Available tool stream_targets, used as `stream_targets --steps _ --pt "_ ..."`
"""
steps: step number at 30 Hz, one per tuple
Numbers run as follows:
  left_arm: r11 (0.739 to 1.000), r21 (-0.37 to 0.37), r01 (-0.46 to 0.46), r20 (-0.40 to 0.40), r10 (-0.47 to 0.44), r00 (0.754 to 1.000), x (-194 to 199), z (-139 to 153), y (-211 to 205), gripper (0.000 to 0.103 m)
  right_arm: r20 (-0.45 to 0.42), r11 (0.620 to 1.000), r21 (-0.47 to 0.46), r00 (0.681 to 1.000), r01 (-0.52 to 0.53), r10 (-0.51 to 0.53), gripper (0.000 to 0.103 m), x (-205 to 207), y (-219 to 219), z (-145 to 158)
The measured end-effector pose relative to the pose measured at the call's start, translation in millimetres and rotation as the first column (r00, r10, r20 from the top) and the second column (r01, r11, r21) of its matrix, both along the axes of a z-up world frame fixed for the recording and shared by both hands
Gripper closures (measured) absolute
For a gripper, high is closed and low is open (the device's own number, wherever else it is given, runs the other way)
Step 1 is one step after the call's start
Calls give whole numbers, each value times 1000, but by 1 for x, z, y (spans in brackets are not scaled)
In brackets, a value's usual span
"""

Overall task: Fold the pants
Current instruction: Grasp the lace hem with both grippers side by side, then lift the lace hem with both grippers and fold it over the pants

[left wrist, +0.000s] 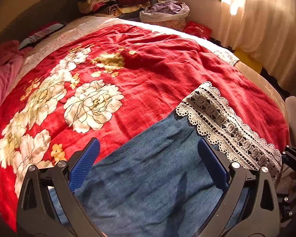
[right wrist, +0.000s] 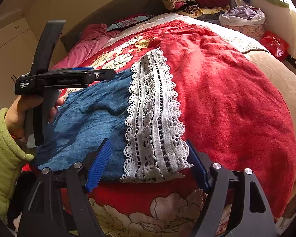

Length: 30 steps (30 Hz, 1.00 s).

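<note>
The pants (right wrist: 88, 122) are lying flat on the blanket (right wrist: 227, 98), near the front edge of the bed (right wrist: 282, 75); the lace hem (right wrist: 154, 118) is forming their right end; the left hand-held gripper (right wrist: 100, 76) is hovering above their left part, apart from the fabric; the right hand-held gripper (right wrist: 148, 164) is straddling the near end of the hem; a basket (right wrist: 242, 19) and a clothes pile (right wrist: 197, 0) are sitting behind the bed; a pillow (right wrist: 90, 39) is lying at its far left.
</note>
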<state>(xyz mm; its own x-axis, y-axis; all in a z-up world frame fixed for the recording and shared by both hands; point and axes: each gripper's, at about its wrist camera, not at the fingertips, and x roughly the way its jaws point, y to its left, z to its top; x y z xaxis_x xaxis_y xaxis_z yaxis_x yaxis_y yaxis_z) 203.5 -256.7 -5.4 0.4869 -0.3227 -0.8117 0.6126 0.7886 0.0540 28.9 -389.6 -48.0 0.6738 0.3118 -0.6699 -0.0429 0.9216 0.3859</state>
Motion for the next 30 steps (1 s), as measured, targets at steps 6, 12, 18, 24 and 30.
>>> stream_targets --steps 6,12,18,24,30 --pt "993 -52 108 -94 -112 989 16 -14 -19 36 19 1000 5 999 -28 28 42 4 7 4" --pt "985 -76 155 -130 -164 978 24 -33 -25 36 18 1000 4 1000 -21 21 42 8 6 -5" --pt "978 -121 169 -119 -183 976 18 -31 -24 70 40 999 -26 999 -25 26 49 9 12 -5" --pt "984 -131 117 -115 -133 985 10 -28 -25 88 50 998 -32 997 -55 57 75 10 14 -2" --pt "953 -290 86 -127 -127 984 9 -20 2 95 96 995 -5 990 -104 104 78 8 26 15"
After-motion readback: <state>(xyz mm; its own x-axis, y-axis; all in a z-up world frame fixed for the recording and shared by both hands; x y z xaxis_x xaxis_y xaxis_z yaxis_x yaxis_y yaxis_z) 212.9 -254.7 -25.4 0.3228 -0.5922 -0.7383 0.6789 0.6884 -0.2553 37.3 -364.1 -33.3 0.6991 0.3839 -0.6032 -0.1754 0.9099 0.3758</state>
